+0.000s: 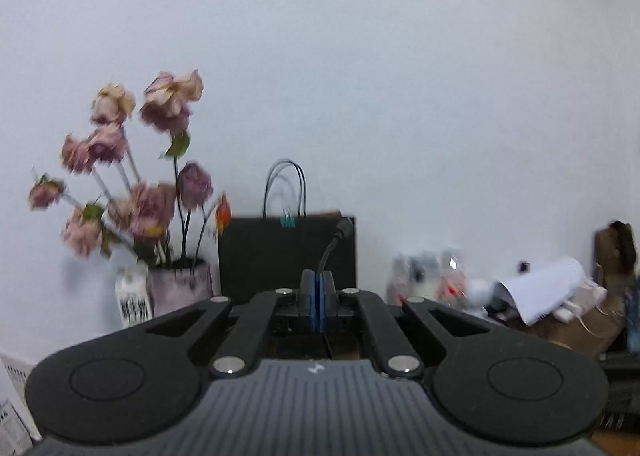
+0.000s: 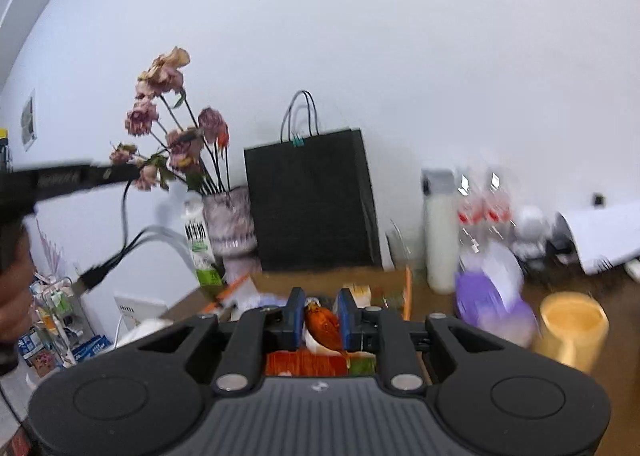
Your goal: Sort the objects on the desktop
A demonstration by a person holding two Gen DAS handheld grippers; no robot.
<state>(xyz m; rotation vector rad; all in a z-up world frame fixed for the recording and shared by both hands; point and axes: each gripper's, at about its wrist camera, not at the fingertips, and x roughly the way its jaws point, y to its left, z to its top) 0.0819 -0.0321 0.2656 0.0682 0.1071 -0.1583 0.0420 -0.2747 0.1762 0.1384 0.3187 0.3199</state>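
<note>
- Left gripper [image 1: 319, 302]: blue pads pressed together with nothing between them. It is raised and aimed at the wall, seemingly parked out of the way while the other hand works.
- Right gripper [image 2: 321, 320]: jaws partly closed, pinching an orange-red packet [image 2: 322, 326] between the blue pads. The packet is held above the table, so the step in hand is judged to be carrying it to its sorted place.
- Red printed box [image 2: 306, 365]: directly below the held packet, mostly hidden by the gripper body; whether it is source or destination cannot be told.
- Black paper bag [image 2: 310, 200]: upright against the wall at the back of the table [image 2: 624, 288], handles up, a teal clip on its rim; stood there it is clear of the working area.
- Vase of dried roses [image 2: 230, 222]: left of the bag, beside a green-and-white carton [image 2: 202, 252]; both back against the wall.
- White bottle [image 2: 440, 232]: upright, right of the bag, with clear bottles bearing red labels [image 2: 482, 216] just beside it.
- Purple item [image 2: 490, 308] and yellow cup [image 2: 572, 326]: nearer, right of the gripper, blurred; apparently still unsorted.
- Curled white paper [image 2: 600, 236]: far right, lying over clutter.
- Black cables [image 2: 120, 252]: hanging at left, clear of the carried packet.
</note>
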